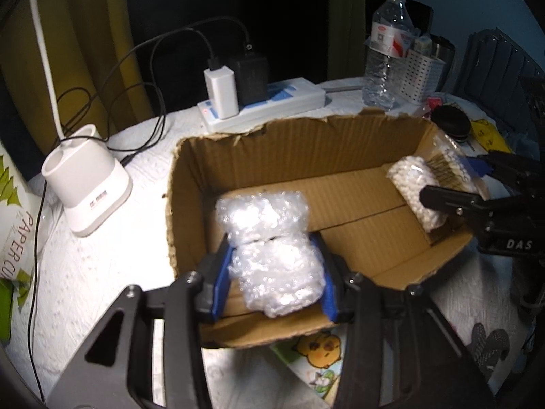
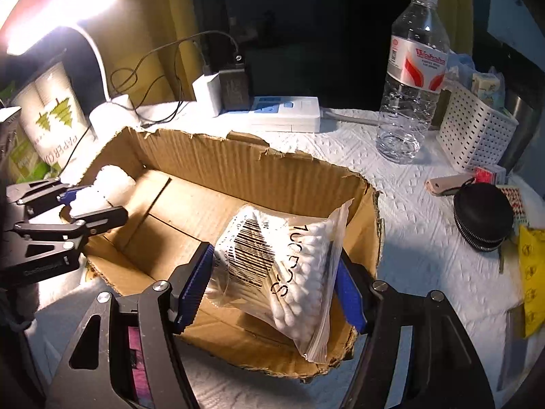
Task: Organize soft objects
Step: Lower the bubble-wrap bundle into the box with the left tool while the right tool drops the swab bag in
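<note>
— While both bundles hang inside the cardboard box (image 1: 190, 184), how far along are you?
— Nearly done: my left gripper (image 1: 274, 281) clamps the bubble wrap (image 1: 272, 245), my right gripper (image 2: 272, 288) clamps the cotton swab bag (image 2: 282, 269); releasing remains.

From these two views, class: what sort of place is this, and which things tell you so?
Probably a cluttered table or desk at home, at night. A lit desk lamp shines on a power strip with chargers plugged in, and a water bottle stands beside a small white basket of odds and ends.
</note>
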Demonstrator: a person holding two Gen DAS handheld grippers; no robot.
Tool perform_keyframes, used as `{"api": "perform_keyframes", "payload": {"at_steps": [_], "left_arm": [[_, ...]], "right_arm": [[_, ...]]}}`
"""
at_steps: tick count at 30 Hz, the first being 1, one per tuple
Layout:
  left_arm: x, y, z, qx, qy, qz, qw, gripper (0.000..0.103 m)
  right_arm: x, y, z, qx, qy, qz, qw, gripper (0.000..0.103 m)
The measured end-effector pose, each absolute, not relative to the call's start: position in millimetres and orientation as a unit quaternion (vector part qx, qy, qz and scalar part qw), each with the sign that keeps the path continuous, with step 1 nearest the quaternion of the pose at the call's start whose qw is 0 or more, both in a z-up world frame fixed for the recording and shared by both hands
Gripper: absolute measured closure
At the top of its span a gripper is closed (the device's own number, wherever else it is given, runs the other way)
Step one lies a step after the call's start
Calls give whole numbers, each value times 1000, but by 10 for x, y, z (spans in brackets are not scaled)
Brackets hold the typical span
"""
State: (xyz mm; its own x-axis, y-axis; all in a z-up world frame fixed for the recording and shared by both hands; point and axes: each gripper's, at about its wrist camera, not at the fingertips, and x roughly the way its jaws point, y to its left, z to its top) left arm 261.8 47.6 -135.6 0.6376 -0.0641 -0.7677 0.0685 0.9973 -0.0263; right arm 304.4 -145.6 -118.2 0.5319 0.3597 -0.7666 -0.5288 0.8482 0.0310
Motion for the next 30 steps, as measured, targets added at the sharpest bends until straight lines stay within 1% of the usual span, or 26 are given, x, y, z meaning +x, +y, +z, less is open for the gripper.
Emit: {"api": "perform_keyframes", "payload": {"at_steps": [5,7,9,16,19,23,24,25,26,27,30], "left_arm": [[2498,456,-1317,4,416,-27,909,59],[2474,467,-1301,4,411,-23,911,58],[2490,484,-1320,4,406,-19,914,56],[2538,457,-1335,13,403,-5,915,50],[2536,479,-1322,5,405,-9,914,50],[2481,507,-1265,-5,401,-9,916,48],[2462,514,-1239,-7,396,-8,918,34],[2442,533,-1211,-17,391,-12,920,24],[2423,551,-1184,-31,386,-26,922,11],[2402,560,-1155,-40,381,-31,923,3],[2341,538,-1076,-34,373,-25,927,3]], "right_arm": [[3026,-1345,-1230,-159,406,249,865,33],[3042,-1348,-1234,-161,408,245,865,33],[3044,-1363,-1221,-153,408,246,866,33],[2999,-1318,-1196,-140,406,233,873,31],[2963,-1329,-1170,-124,409,234,873,28],[2898,-1361,-1105,-119,399,227,880,22],[2878,-1375,-1081,-117,395,227,882,21],[2854,-1393,-1054,-114,391,228,885,21],[2833,-1409,-1033,-112,387,227,887,20],[2816,-1422,-1018,-112,384,227,888,19],[2744,-1474,-946,-105,373,228,893,17]]}}
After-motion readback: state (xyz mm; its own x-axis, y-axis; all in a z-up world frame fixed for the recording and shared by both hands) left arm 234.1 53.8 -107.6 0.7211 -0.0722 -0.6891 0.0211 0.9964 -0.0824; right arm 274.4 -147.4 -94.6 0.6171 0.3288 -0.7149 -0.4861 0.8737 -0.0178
